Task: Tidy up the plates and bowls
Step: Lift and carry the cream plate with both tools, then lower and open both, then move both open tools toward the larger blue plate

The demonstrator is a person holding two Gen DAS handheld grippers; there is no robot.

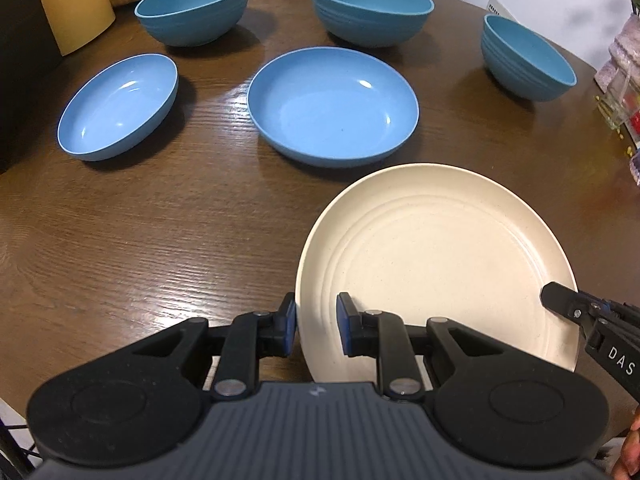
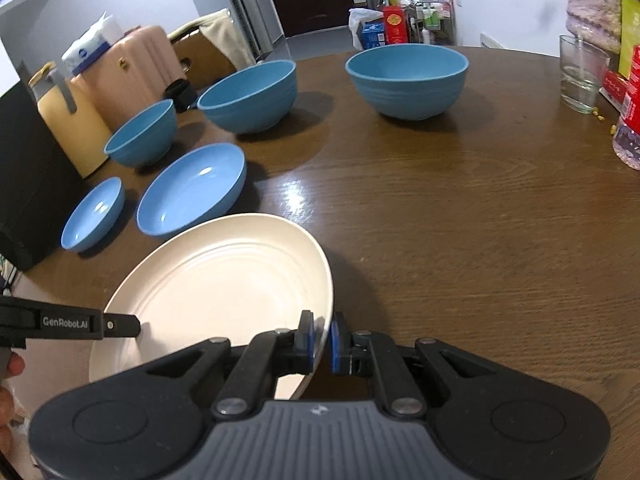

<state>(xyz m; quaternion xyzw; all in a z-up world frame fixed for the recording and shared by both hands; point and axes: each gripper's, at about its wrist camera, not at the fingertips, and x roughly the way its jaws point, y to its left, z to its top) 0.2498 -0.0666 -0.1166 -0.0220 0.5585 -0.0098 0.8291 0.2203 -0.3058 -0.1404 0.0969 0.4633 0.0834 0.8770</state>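
A cream plate (image 1: 440, 260) hangs just above the brown table (image 1: 160, 240), held from both sides. My left gripper (image 1: 316, 326) is shut on its left rim, and my right gripper (image 2: 322, 340) is shut on its right rim (image 2: 326, 300). The plate (image 2: 224, 280) casts a shadow on the wood to its right. Beyond it lie two shallow blue dishes (image 1: 332, 106) (image 1: 118, 106). Behind them stand three deep blue bowls (image 1: 192, 8) (image 1: 370, 8) (image 1: 528, 58).
A drinking glass (image 2: 580, 76) and red snack packs (image 2: 634, 80) crowd the table's right edge. A pink suitcase (image 2: 132, 68) and a yellow case (image 1: 72, 0) stand beyond the left edge. Bare wood lies right of the plate (image 2: 480, 240).
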